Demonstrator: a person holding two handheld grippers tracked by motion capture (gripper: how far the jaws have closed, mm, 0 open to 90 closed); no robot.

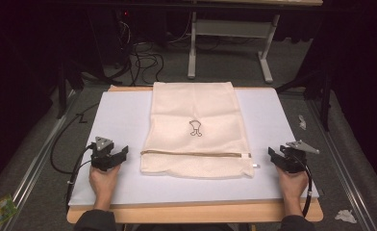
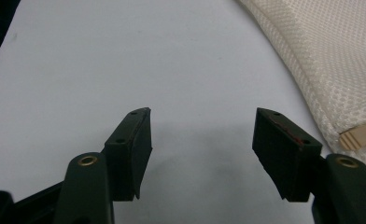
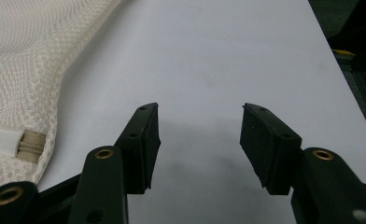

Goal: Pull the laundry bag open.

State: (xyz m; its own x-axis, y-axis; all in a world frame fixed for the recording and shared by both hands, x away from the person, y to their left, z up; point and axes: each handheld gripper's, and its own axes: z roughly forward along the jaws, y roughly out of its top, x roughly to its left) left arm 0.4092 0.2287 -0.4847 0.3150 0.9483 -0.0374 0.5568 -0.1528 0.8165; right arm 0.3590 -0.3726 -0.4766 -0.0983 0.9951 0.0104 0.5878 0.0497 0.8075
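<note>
A cream mesh bag [image 1: 196, 127] is lying flat in the middle of the white board [image 1: 119, 115]. It is reaching from the far edge of the board down toward the person. A small black drawing [image 1: 194, 128] is sitting in the middle of the bag. A brown zipper [image 1: 196, 154] is running across the bag near its close end. The zipper's little white end tab [image 1: 252, 155] is sitting at the bag's right edge.

In the left gripper view, the bag's netted cloth [image 2: 330, 56] is showing at the top right, with the zipper's tan end [image 2: 361, 135] beside it. In the right gripper view, the cloth [image 3: 27, 51] is showing at the left, with a white tab [image 3: 3, 141] on the zipper.

The left gripper [image 1: 110, 156] is resting on the board just left of the bag, not touching it. Its jaws are standing wide apart and are holding nothing. The left hand [image 1: 104, 179] is gripping it from behind.

The right gripper [image 1: 283, 156] is resting on the board just right of the bag, close to the white tab but apart from it. Its jaws are also standing wide apart with nothing between them. The right hand [image 1: 292, 185] is holding it.

The white board is lying on a wooden table [image 1: 196, 212]. Black cables [image 1: 145, 60] are lying on the grey floor beyond the table. A white frame [image 1: 230, 29] is standing there too.
</note>
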